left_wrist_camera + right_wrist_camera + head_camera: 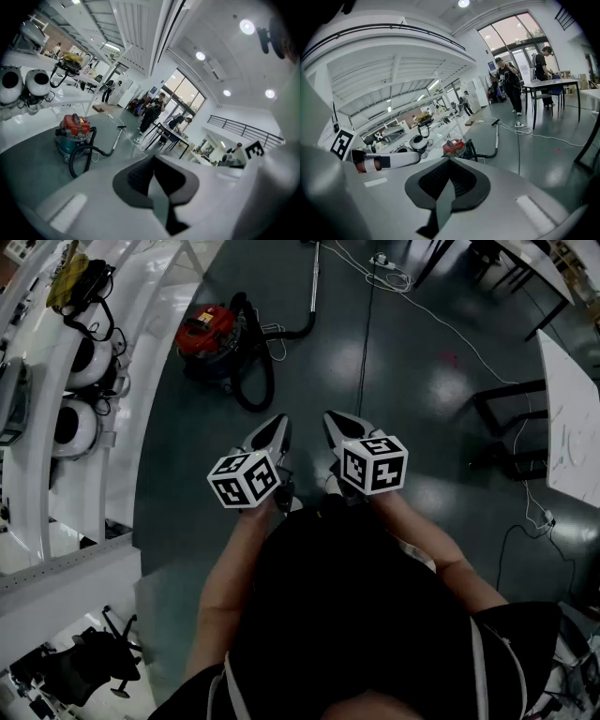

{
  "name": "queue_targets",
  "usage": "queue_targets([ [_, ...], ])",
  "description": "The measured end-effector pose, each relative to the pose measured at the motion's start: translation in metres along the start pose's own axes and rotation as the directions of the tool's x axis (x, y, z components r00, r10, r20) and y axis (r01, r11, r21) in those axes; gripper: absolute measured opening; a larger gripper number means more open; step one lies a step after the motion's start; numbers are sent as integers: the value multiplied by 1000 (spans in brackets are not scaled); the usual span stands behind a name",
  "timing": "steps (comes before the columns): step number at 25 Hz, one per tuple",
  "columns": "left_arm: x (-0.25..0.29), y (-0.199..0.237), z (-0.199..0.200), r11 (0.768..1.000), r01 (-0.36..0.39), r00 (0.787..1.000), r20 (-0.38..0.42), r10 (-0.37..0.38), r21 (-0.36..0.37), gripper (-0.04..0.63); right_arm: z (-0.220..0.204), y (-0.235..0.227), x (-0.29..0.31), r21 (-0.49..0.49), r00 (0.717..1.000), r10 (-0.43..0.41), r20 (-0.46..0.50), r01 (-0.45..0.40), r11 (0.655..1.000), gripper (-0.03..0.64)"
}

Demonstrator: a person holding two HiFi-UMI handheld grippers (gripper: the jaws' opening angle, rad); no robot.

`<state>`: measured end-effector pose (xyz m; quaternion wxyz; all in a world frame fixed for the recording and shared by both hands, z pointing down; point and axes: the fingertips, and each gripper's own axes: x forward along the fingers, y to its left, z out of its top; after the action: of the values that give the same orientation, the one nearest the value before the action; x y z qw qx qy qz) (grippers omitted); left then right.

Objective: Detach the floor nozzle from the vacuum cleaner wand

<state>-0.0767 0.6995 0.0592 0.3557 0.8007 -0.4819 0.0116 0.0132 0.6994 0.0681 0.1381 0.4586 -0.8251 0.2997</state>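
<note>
Fingers point(267, 435) closed, vac nozzle point(121, 126) well ahead

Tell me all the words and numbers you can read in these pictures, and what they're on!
No words or numbers can be read here.
Marker cubes: black-and-white square patterns only, no words.
Vacuum cleaner: any label on it is too small to read.
White board: faint scribbles, too blurred to read.
Blue wall sign: too small to read.
</note>
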Motion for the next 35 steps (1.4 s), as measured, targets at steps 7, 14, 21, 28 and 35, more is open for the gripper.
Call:
queue_targets([
  [7,2,0,3,1000,-3,1000,6,3,-2,9,1,-1,2,-8,1000,1,-2,-1,1000,-5],
  [14,4,3,4,1000,0,1000,3,0,-5,9,2,-3,5,25,1000,-4,1,4,1000,-3],
  [21,10,2,0,1000,5,1000,-1,-5,-24,9,1,-12,6,52,1000,0,-15,0,999,-3],
  [28,30,-7,3,999,40,999,-17,-40,-1,9,8,-26,13,40,999,6,-37,-5,999,-3],
  [35,61,-16,8,999,34,999,-6,-35,-29,9,20,-56,19,46,999,23,-47,-21,999,-3],
])
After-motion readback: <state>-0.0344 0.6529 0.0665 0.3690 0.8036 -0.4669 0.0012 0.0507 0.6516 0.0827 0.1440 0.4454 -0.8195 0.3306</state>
